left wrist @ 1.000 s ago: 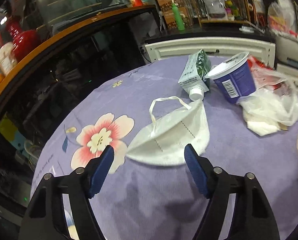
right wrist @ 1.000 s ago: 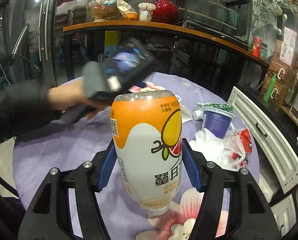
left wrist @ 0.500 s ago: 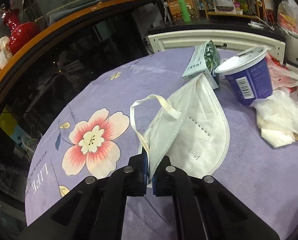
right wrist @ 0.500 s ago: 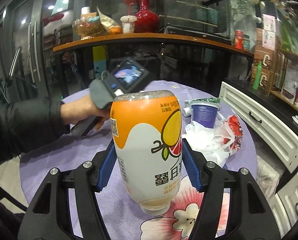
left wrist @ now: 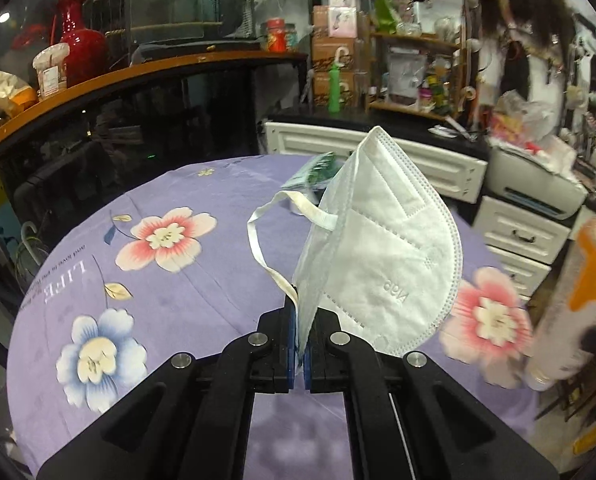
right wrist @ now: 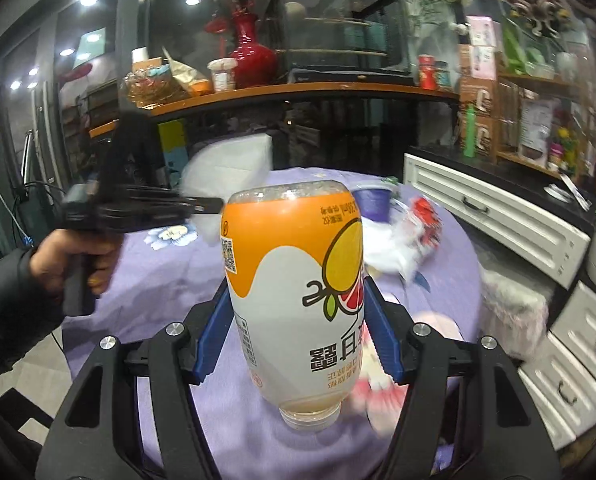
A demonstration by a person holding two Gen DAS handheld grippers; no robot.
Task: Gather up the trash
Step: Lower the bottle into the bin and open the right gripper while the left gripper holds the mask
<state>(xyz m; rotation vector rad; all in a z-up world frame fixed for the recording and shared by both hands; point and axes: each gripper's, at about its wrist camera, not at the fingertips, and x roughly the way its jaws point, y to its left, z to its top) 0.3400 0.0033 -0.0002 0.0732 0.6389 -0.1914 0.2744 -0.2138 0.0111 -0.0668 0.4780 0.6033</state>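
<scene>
My left gripper [left wrist: 300, 326] is shut on the edge of a white folded face mask [left wrist: 381, 248] and holds it up above the purple flowered tablecloth [left wrist: 170, 288]. The mask's ear loop [left wrist: 258, 240] hangs to the left. My right gripper [right wrist: 296, 320] is shut on an orange and white juice bottle [right wrist: 298, 292], held upside down above the table. The bottle also shows blurred in the left wrist view [left wrist: 577, 296]. The left gripper with the mask [right wrist: 228, 164] shows blurred in the right wrist view.
A blue cup [right wrist: 371, 202], a white plastic bag [right wrist: 389, 252] and a red wrapper [right wrist: 423, 216] lie at the table's far side. A green carton [left wrist: 311, 172] peeks out behind the mask. White drawers [right wrist: 497, 216] stand to the right, a dark counter [left wrist: 138, 120] behind.
My left gripper closed on the mask and lifted it off the table. My right gripper kept its hold on the bottle and swung a little to the right.
</scene>
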